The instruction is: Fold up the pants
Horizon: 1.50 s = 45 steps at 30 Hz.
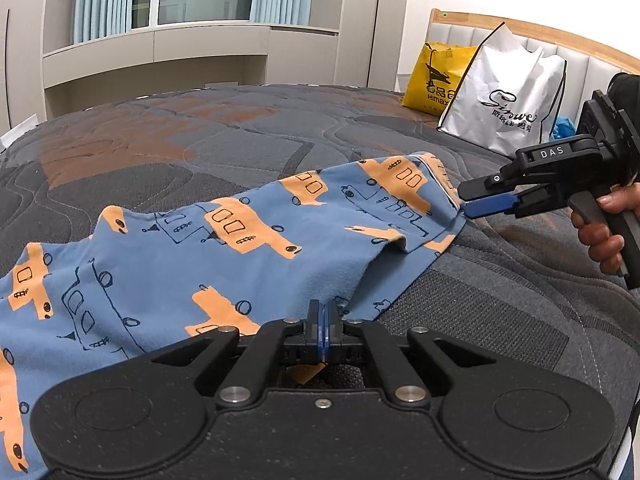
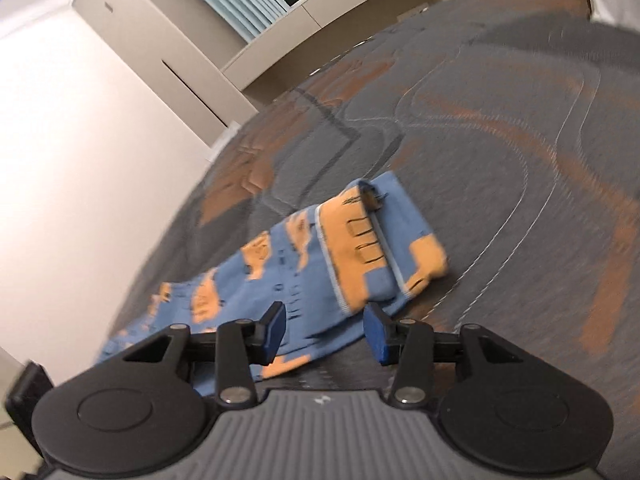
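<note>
The blue pants [image 1: 224, 248] with orange trucks lie flat on the gray bed [image 1: 500, 312]; the left claw [image 1: 325, 334] is squeezed tight on their near edge; the right claw [image 2: 324, 334] is wide, its tips maybe just touching the far cuff.

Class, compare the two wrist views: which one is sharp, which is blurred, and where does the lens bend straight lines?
Left wrist view: sharp; the pants print is crisp, and the headboard edge curves from fisheye distortion. Right wrist view: motion-blurred; the quilt stitching is smeared, and the right gripper itself stays sharp.
</note>
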Tool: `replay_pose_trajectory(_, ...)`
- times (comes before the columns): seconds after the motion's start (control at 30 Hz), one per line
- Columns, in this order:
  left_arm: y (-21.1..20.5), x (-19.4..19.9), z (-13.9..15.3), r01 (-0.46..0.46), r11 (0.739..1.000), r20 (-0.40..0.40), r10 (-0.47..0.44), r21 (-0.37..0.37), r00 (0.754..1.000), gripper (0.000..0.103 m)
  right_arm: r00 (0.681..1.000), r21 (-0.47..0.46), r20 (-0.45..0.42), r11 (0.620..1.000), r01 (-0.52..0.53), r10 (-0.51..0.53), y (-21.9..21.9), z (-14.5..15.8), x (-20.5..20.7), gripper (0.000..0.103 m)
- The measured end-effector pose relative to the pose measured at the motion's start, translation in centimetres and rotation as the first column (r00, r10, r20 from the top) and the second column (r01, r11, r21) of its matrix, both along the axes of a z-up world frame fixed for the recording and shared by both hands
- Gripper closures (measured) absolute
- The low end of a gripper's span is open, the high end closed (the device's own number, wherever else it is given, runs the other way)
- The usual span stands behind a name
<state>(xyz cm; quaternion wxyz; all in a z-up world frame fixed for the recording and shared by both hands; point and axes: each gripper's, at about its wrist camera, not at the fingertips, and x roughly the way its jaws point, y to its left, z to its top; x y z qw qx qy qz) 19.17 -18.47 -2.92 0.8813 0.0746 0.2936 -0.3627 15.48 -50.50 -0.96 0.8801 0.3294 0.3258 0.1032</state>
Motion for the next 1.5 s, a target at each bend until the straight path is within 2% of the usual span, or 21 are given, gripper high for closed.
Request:
replay_pose_trajectory(0.07, 0.0, 0.0, 0.0, -0.002, 1.000, -0.003, 0.002, -0.005, 1.000, 0.103, 1.000, 0.018, -0.015, 1.000, 0.010, -0.010, 0.0, -0.4, 0.2, 0.055)
replay_pose_trajectory(0.13, 0.1, 0.0, 0.0, -0.007, 1.000, -0.006, 0.007, -0.015, 1.000, 0.103, 0.998, 0.021, -0.039, 0.999, 0.049, -0.048, -0.1, -0.9, 0.7, 0.060)
replay_pose_trajectory(0.43, 0.4, -0.1, 0.1, -0.012, 0.999, -0.009, 0.011, -0.032, 1.000, 0.103, 0.978, 0.170, -0.012, 0.963, 0.208, -0.209, -1.9, -2.1, 1.0, 0.059)
replay_pose_trajectory(0.5, 0.4, -0.1, 0.1, -0.013, 0.999, -0.009, 0.013, -0.038, 1.000, 0.103, 0.973, 0.175, 0.001, 0.958, 0.228, -0.232, -2.1, -1.8, 1.1, 0.077)
replay_pose_trajectory(0.57, 0.5, -0.1, 0.2, -0.018, 0.999, -0.008, 0.018, -0.045, 1.000, 0.103, 0.967, 0.162, 0.023, 0.955, 0.247, -0.254, -2.2, -1.2, 1.3, 0.090)
replay_pose_trajectory(0.63, 0.6, -0.1, 0.2, -0.028, 0.998, -0.007, 0.028, -0.050, 1.000, 0.103, 0.964, 0.128, 0.059, 0.960, 0.250, -0.259, -2.0, 0.2, 2.0, 0.095)
replay_pose_trajectory(0.87, 0.6, 0.2, 0.6, -0.059, 0.996, -0.012, 0.059, -0.071, 0.998, 0.103, 0.965, -0.028, 0.199, 0.983, 0.182, -0.173, 0.6, 7.4, 7.2, 0.096)
replay_pose_trajectory(0.97, 0.7, 0.1, 0.8, -0.054, 0.995, -0.009, 0.054, -0.080, 0.999, 0.103, 0.950, -0.095, 0.289, 0.984, 0.150, -0.117, 2.2, 10.5, 7.3, 0.096)
replay_pose_trajectory(1.03, 0.7, -0.1, 0.9, -0.045, 0.996, -0.006, 0.045, -0.080, 0.999, 0.103, 0.943, -0.152, 0.317, 0.976, 0.156, -0.101, 2.7, 11.1, 6.0, 0.096)
replay_pose_trajectory(1.1, 0.7, -0.2, 0.8, -0.036, 0.997, -0.008, 0.035, -0.073, 0.999, 0.103, 0.948, -0.201, 0.296, 0.963, 0.178, -0.114, 2.6, 10.4, 4.5, 0.096)
replay_pose_trajectory(1.17, 0.8, -0.3, 0.5, -0.025, 0.998, -0.012, 0.024, -0.065, 1.000, 0.103, 0.960, -0.227, 0.233, 0.951, 0.210, -0.157, 1.7, 8.4, 3.0, 0.096)
replay_pose_trajectory(1.33, 0.3, -0.4, 0.0, -0.011, 0.999, -0.014, 0.010, -0.032, 1.000, 0.103, 0.970, -0.192, 0.057, 0.951, 0.244, -0.237, -1.0, 2.6, 0.3, 0.096)
replay_pose_trajectory(1.5, 0.3, -0.5, 0.2, -0.011, 1.000, -0.010, 0.011, -0.021, 1.000, 0.103, 0.974, -0.222, 0.014, 0.949, 0.223, -0.226, -0.3, 0.8, 0.5, 0.096)
